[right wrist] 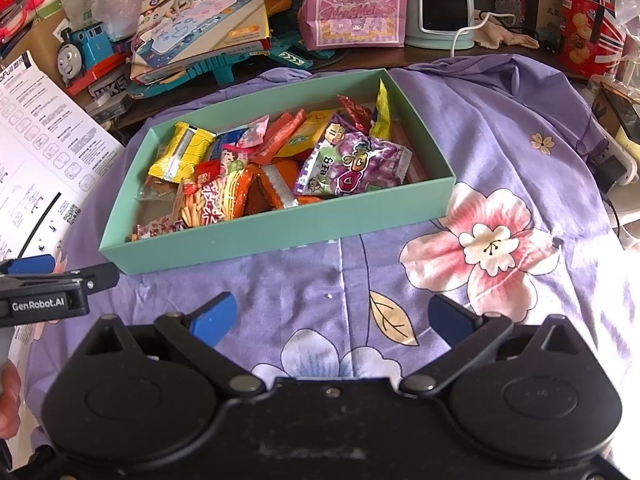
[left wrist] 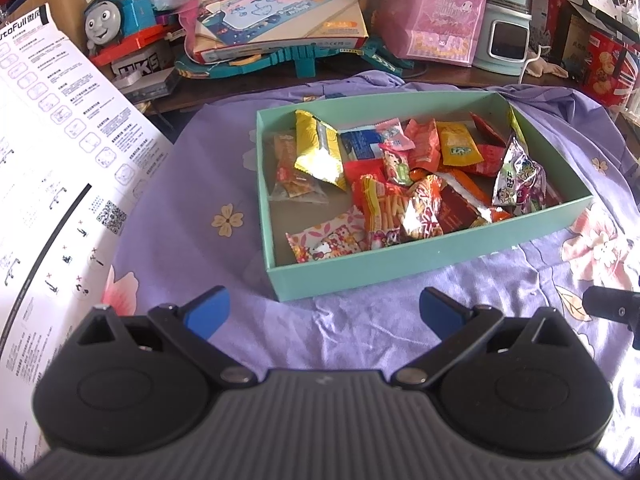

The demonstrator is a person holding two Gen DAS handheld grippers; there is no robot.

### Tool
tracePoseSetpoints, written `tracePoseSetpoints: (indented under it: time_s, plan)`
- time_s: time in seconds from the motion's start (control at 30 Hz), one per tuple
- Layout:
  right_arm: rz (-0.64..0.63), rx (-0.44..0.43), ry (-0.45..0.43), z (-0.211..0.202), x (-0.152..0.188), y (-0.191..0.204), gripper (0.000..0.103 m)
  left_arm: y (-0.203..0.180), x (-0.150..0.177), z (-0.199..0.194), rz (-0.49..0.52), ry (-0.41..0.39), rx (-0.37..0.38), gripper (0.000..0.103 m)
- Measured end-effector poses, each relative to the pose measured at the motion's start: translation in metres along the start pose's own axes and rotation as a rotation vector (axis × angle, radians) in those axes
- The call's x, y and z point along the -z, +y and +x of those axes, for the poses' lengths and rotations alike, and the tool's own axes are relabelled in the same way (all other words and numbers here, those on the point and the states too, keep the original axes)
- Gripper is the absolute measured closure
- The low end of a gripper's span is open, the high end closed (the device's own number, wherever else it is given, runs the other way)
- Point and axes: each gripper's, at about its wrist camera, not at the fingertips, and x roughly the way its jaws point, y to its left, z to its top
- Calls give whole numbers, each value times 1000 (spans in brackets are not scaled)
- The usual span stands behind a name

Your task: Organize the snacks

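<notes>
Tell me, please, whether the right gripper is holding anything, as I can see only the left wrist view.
Observer: No. The right gripper has its jaws wide apart and empty, above the floral cloth, short of the green box.
Operator: Thank you. Can you make out the front of the purple packet?
Observer: Yes. The purple grape-candy bag lies face up on the snack pile, toward the box's right end.
</notes>
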Motion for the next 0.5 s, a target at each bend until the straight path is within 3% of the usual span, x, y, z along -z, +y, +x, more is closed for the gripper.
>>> tracePoseSetpoints:
  time_s: [0.5]
  plan:
    - [8, 5, 2, -1, 3, 2, 0, 2, 4, 1, -2, 8, -4, 0]
